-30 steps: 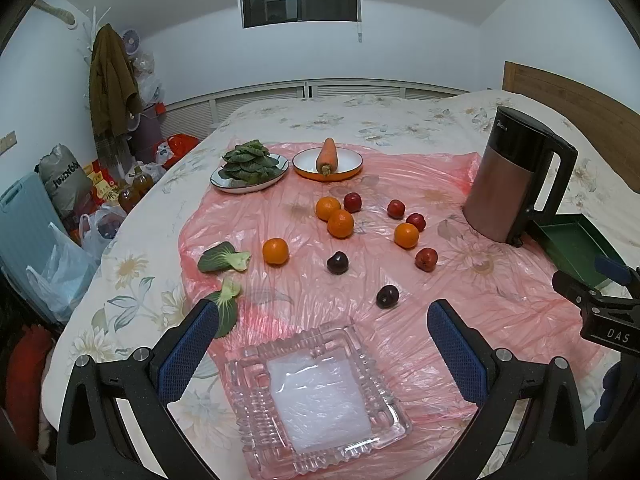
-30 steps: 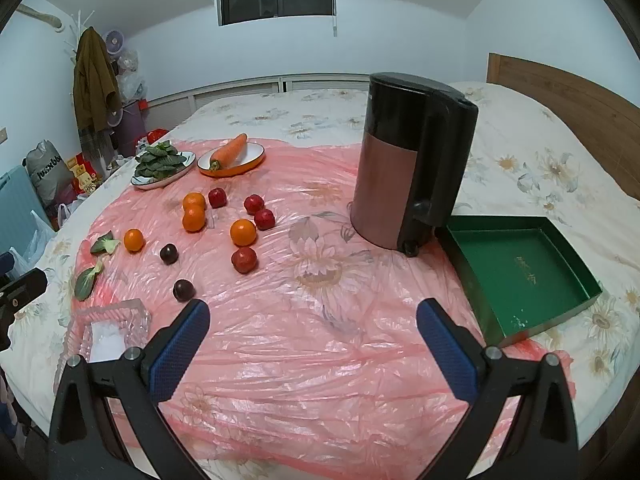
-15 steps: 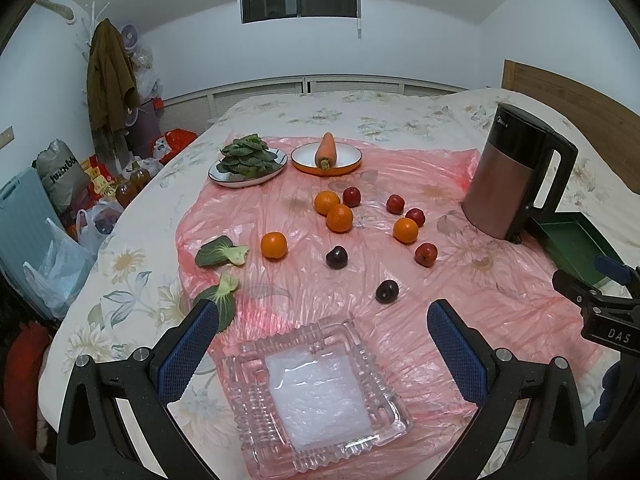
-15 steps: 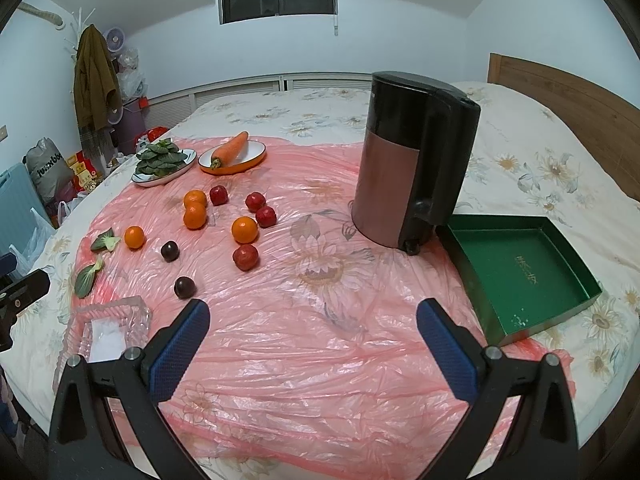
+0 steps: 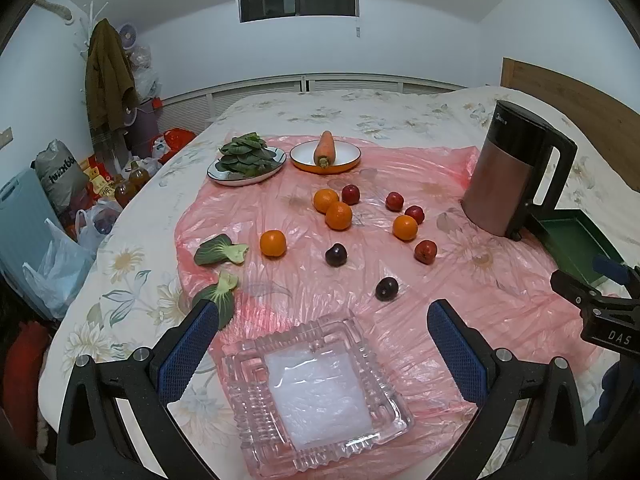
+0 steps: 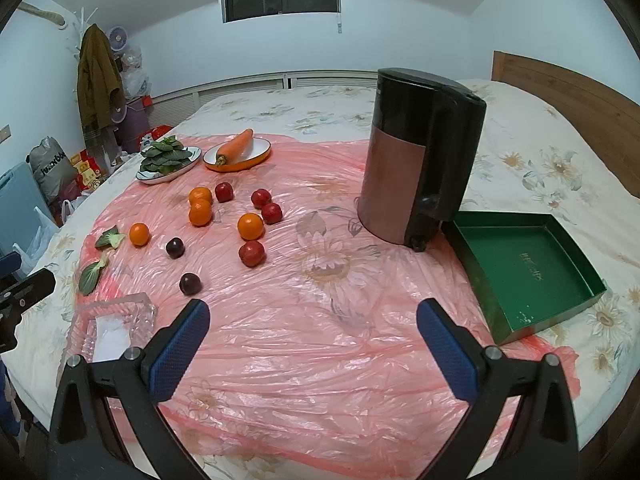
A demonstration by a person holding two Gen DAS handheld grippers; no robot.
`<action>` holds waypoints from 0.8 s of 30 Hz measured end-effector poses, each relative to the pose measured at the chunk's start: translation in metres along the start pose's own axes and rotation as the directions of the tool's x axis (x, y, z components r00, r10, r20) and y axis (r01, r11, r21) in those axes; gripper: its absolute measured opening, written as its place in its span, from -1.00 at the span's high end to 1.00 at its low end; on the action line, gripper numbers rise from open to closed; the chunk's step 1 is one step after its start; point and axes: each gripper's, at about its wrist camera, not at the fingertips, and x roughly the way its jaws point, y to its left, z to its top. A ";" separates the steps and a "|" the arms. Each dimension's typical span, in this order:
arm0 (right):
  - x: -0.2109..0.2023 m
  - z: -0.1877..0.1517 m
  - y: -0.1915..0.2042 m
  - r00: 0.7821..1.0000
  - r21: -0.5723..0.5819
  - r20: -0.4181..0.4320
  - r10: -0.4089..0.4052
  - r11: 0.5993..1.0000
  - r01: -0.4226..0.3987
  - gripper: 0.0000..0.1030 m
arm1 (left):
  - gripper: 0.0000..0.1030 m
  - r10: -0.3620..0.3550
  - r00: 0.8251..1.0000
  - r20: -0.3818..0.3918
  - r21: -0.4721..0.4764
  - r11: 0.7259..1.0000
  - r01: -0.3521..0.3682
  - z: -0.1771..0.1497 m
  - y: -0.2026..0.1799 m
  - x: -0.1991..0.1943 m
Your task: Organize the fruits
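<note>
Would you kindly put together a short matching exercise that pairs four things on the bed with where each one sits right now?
Things:
1. carrot
2. leafy greens
3. green box
4. glass dish

Places:
A. nearest the left gripper, holding no fruit
B. on the orange-rimmed plate
C. beside the kettle, at the sheet's edge
D. piled on the dark-rimmed plate

Pairs: 1-B, 2-D, 3-C, 4-A

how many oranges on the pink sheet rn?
4. Two touching near the carrot plate: orange and orange. One orange alone beside the loose greens. One orange among the red fruits toward the kettle. None looks hidden.
</note>
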 end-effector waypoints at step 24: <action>-0.009 0.002 0.001 1.000 -0.003 0.009 -0.019 1.000 0.019 -1.00 | -0.98 -0.025 1.000 -0.011 -0.004 1.000 0.025 -0.005 0.003 0.002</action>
